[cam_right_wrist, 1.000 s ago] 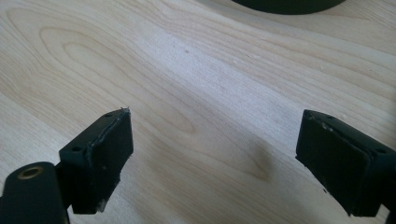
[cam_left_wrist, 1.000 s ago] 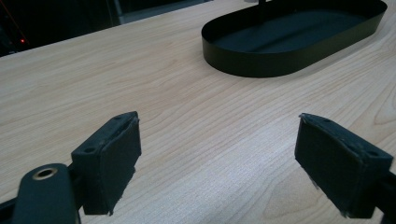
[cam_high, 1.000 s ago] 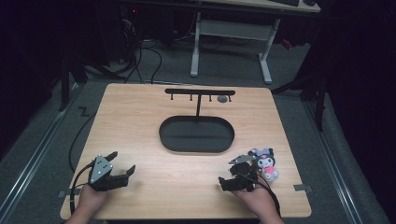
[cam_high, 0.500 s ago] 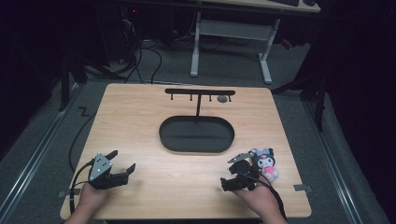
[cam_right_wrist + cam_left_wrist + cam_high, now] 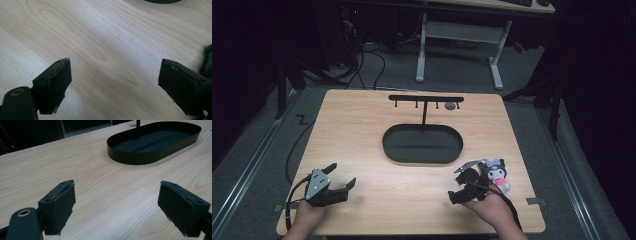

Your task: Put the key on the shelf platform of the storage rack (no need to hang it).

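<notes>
no readable text, no labels, no brands, no numbers, no signs anywhere

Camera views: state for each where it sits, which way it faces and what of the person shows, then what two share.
High view: above the person's side, looking forward and down at the table; both hands, left gripper, right gripper beside a plush toy.
Left gripper view: on that gripper, low, facing the black oval tray; jaws apart.
Right gripper view: looking down on bare wood; jaws apart.
Shared: high and left gripper views show the tray.
</notes>
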`<action>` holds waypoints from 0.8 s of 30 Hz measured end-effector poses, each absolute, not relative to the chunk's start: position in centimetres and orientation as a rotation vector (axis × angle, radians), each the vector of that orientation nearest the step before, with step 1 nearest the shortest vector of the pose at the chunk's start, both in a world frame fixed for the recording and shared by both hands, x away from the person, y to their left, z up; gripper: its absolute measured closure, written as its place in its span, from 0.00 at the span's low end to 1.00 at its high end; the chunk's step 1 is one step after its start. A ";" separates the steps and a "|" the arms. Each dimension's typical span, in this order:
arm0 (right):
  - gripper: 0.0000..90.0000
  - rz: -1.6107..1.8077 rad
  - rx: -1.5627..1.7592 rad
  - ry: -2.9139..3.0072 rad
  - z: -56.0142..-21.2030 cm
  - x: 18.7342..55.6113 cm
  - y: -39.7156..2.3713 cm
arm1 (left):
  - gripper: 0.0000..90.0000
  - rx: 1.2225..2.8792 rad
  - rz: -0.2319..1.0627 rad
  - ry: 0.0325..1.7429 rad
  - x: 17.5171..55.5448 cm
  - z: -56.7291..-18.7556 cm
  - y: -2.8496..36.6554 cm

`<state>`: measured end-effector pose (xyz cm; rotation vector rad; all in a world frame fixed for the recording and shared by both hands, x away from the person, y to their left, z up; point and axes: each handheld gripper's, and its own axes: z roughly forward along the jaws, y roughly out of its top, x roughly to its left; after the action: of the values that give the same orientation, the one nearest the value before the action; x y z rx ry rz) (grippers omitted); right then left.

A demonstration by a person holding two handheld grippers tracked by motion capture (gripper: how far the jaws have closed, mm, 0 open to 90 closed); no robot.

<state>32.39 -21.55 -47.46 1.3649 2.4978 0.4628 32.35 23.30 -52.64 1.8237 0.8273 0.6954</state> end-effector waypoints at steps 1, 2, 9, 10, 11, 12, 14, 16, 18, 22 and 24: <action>0.14 0.448 1.365 2.504 -47.3 32.5 -21.6 | 0.17 1.825 0.692 0.824 32.3 -52.6 23.3; 0.14 0.442 1.359 2.506 -47.2 32.5 -21.7 | 0.17 1.825 0.693 0.822 32.3 -52.6 23.3; 0.15 0.338 1.360 2.531 -46.0 32.2 -22.4 | 0.17 1.827 0.687 0.819 32.4 -52.6 23.3; 0.15 0.333 1.367 2.527 -45.9 32.2 -22.6 | 0.17 1.828 0.686 0.818 32.4 -52.6 23.3; 0.15 0.333 1.367 2.527 -45.9 32.2 -22.6 | 0.17 1.828 0.686 0.818 32.4 -52.6 23.3; 0.15 0.328 1.365 2.529 -45.7 32.2 -22.8 | 0.17 1.830 0.686 0.815 32.4 -52.6 23.2; 0.15 0.315 1.375 2.518 -45.4 32.0 -23.3 | 0.17 1.832 0.686 0.816 32.4 -52.6 23.2; 0.16 0.293 1.389 2.501 -45.1 31.9 -24.1 | 0.17 1.833 0.686 0.817 32.4 -52.6 23.2; 0.16 0.293 1.402 2.497 -44.8 31.9 -24.6 | 0.17 1.838 0.684 0.818 32.4 -52.6 23.2; 0.17 0.273 1.429 2.480 -44.5 31.8 -25.6 | 0.17 1.841 0.685 0.817 32.5 -52.6 23.1; 0.17 0.267 1.446 2.471 -44.4 31.7 -26.2 | 0.17 1.844 0.684 0.816 32.5 -52.6 23.1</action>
<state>31.70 -26.25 -44.36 1.4459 2.4710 0.2666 32.51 23.06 -52.65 1.8440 0.8162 0.6840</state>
